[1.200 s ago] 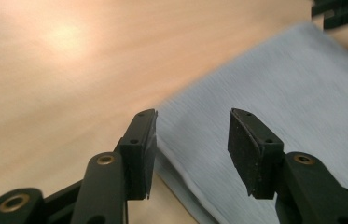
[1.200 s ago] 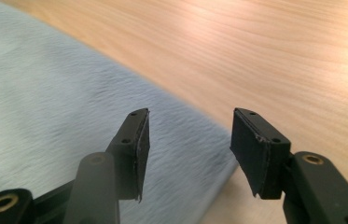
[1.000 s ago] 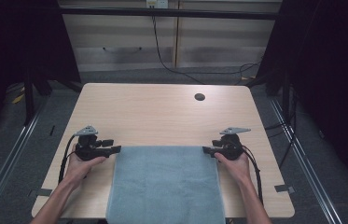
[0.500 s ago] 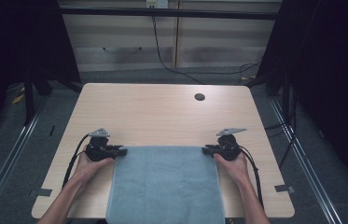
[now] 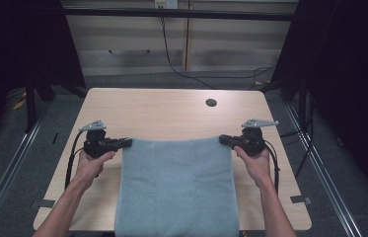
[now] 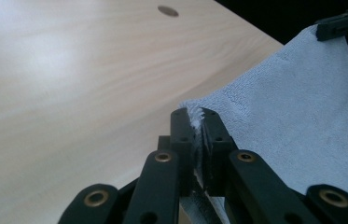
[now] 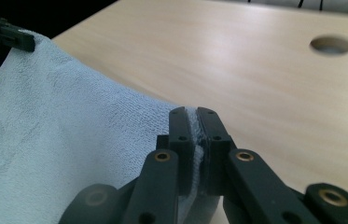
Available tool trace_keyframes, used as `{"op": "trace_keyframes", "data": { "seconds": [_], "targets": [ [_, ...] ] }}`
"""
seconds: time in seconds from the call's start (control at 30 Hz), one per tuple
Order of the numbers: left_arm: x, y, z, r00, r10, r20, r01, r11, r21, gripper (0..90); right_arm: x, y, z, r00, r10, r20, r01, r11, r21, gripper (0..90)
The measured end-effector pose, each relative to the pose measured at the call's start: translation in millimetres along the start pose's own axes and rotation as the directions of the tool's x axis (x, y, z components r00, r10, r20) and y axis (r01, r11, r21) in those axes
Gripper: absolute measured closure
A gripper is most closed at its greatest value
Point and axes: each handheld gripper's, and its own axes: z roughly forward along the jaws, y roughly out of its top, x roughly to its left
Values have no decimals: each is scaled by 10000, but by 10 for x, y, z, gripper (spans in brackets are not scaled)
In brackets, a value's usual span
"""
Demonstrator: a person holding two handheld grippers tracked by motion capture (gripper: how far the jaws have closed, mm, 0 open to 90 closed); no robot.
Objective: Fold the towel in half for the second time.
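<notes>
left claw (image 6: 196, 122) clamps towel (image 5: 176, 187) corner | right claw (image 7: 194, 120) likewise | high view: hem overhangs table (image 5: 171, 111)

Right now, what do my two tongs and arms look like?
Both the left tongs and right tongs are black, with brass-coloured pivot pins and a grey three-cornered plate on top. A black cable trails from each. The forearms are bare, no sleeves showing.

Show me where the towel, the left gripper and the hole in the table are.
towel (image 5: 176, 187), high view, middle of the grey-blue cloth.
left gripper (image 6: 198, 122), left gripper view, between the fingertips pinching the towel's corner.
hole in the table (image 5: 211, 102), high view, centre of the dark round opening.
</notes>
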Motion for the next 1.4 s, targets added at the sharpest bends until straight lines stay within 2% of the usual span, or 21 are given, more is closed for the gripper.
{"op": "trace_keyframes", "data": {
  "seconds": [0.2,0.33,0.4,0.47,0.53,0.6,0.67,0.7,0.8,0.9,0.97,1.17,1.4],
  "targets": [
    [-22,440,-137,9991,336,-266,-351,9976,-592,856,28,428,-128,9981,-492,365,511,9973,-527,852],
    [-36,734,-209,9973,542,-499,-590,9931,-1009,856,20,632,-219,9972,-561,497,609,9932,-996,853],
    [-46,839,-209,9965,622,-565,-679,9921,-1054,856,10,725,-254,9967,-531,614,602,9909,-1201,853],
    [-59,956,-213,9972,545,-515,-605,9905,-1232,856,2,824,-275,9952,-599,768,692,9897,-1249,854],
    [-87,1060,-232,9949,753,-675,-841,9869,-1376,856,-6,919,-300,9941,-620,892,737,9881,-1350,854],
    [-88,1095,-243,9950,727,-680,-827,9840,-1576,856,-5,995,-331,9935,-633,947,773,9852,-1528,854],
    [-76,1050,-237,9948,789,-647,-879,9846,-1511,855,4,1005,-352,9937,-651,908,796,9828,-1668,854],
    [-70,1009,-231,9936,862,-726,-960,9849,-1442,855,12,990,-357,9937,-699,873,836,9828,-1645,854],
    [-56,847,-231,9943,901,-570,-974,9851,-1416,855,43,901,-363,9938,-834,736,937,9842,-1500,854],
    [-84,678,-250,9931,1133,-312,-1165,9843,-1324,854,107,753,-403,9933,-1055,481,1114,9835,-1426,853],
    [-103,595,-276,9933,1150,-111,-1154,9836,-1385,853,144,676,-421,9927,-1140,398,1184,9835,-1367,852],
    [-176,360,-347,9899,1411,102,-1383,9802,-1417,852,270,377,-491,9896,-1436,95,1438,9837,-1078,851],
    [-324,9,-426,9860,1633,327,-1576,9784,-1336,849,364,34,-525,9906,-1355,-170,1335,9868,-914,845]
  ]
}}
